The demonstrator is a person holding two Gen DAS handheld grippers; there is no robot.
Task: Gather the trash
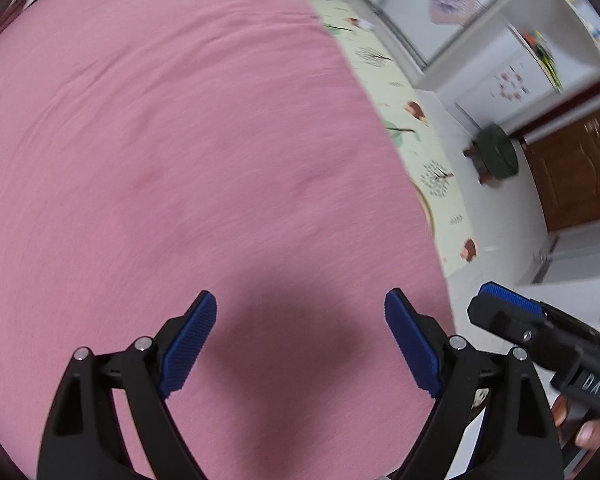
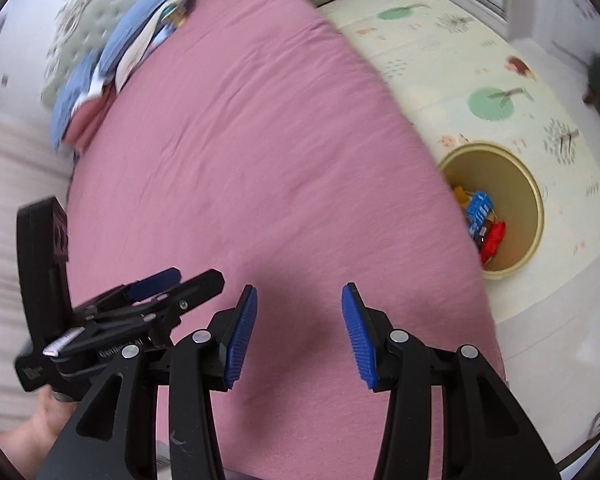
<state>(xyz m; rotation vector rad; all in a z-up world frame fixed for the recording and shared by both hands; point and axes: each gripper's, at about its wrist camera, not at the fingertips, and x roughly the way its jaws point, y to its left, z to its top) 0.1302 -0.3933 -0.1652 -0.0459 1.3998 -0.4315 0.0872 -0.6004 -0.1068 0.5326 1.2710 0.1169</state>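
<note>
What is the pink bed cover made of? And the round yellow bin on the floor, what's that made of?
The pink bed cover looks like soft woven cloth, probably cotton: it is matte and has little wrinkles and creases. The round yellow bin looks like smooth plastic: its wall is even, plain and slightly shiny, with a neat rolled rim. It could be something else, but plastic is the best guess.
</note>
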